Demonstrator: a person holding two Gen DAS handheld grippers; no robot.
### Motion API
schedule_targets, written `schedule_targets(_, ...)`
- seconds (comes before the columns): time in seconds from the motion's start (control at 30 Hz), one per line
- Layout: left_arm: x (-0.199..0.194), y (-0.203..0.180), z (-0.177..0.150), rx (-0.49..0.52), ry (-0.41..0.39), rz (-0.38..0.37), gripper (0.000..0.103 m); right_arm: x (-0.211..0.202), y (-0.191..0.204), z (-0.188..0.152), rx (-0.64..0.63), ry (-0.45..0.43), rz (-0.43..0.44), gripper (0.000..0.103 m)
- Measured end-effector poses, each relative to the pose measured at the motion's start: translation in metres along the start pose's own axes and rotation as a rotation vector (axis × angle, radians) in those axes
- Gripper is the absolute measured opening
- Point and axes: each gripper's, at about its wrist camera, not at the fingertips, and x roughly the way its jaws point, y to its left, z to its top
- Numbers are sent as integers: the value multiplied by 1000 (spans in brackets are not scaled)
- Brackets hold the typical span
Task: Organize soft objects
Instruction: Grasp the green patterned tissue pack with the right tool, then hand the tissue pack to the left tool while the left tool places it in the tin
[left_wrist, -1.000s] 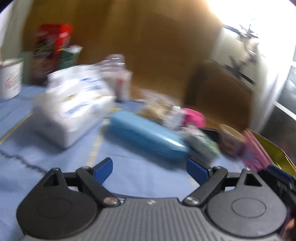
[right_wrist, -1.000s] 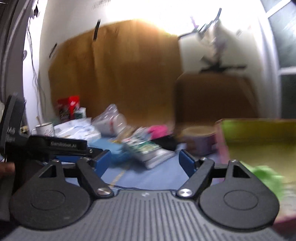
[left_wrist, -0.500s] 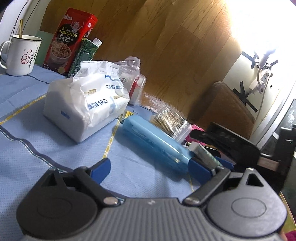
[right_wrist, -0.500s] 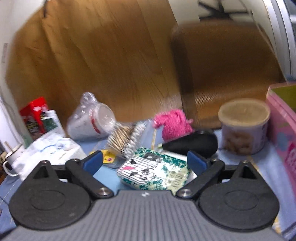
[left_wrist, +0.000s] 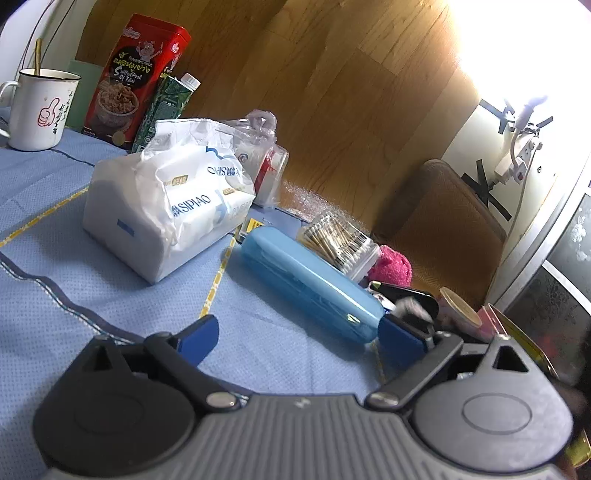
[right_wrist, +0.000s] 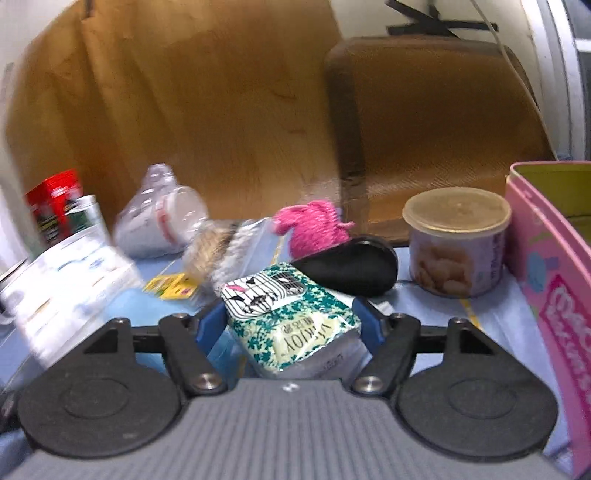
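A green and white tissue pack lies between the fingers of my right gripper, whose jaws stand close against its sides. Behind it lie a pink fuzzy soft thing, also in the left wrist view, and a black case. My left gripper is open and empty above the blue cloth. A large white tissue pack sits ahead of it on the left, and a blue case lies ahead on the right.
A pink tin box stands open at the right, next to a lidded can. A bag of cotton swabs, bagged cups, a red tin, a green carton and a mug stand on the blue tablecloth.
My right gripper moved forward and down onto the green tissue pack, and its jaws narrowed around it. My left gripper stayed open and shifted slightly.
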Motion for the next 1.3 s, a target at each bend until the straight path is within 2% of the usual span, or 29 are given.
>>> schedule_targets(0.17, 4, 0, 1, 10, 40, -38, 98, -48, 15, -28, -207, 51, 145, 76)
schedule_targets(0.3, 8, -3, 0, 25, 100, -93, 99, -82, 26, -58, -418, 61, 150, 78)
schedule_targets(0.43, 2, -7, -5, 1, 156, -129, 98, -97, 20, -77, -461, 80, 137, 95)
schedule_targets(0.5, -5, -13, -11, -7, 197, -173, 97, -103, 13, -79, -448, 85, 152, 98)
schedule_targets(0.57, -11, -23, -16, 26, 218, -196, 95, -104, 7, -80, -436, 97, 166, 98)
schedule_targets(0.63, -12, -41, -23, 95, 241, -198, 92, -102, 8, -80, -413, 111, 180, 98)
schedule_targets(0.67, -11, -49, -26, 121, 255, -200, 86, -101, 6, -79, -398, 120, 187, 98)
schedule_targets(0.73, -1, -64, -35, 168, 309, -207, 72, -100, 4, -78, -364, 133, 195, 94)
schedule_targets(0.77, 4, -69, -40, 182, 338, -210, 60, -101, 3, -78, -352, 128, 204, 86)
schedule_targets(0.8, 5, -74, -44, 206, 332, -210, 56, -102, 1, -78, -347, 115, 205, 80)
schedule_targets(0.83, 6, -81, -47, 229, 348, -219, 51, -103, 0, -79, -339, 104, 210, 63)
schedule_targets(0.93, 1, -97, -44, 247, 345, -245, 51, -112, -6, -76, -319, 78, 205, 59)
schedule_targets(1.1, -12, -156, -22, 341, 254, -362, 54, -152, -19, -55, -303, -122, 143, 59)
schedule_targets(1.2, -2, -200, -25, 425, 245, -413, 57, -172, -37, -44, -283, -224, 57, 59)
schedule_targets(1.3, 14, -244, -40, 510, 250, -456, 58, -188, -59, -42, -257, -274, -46, 59)
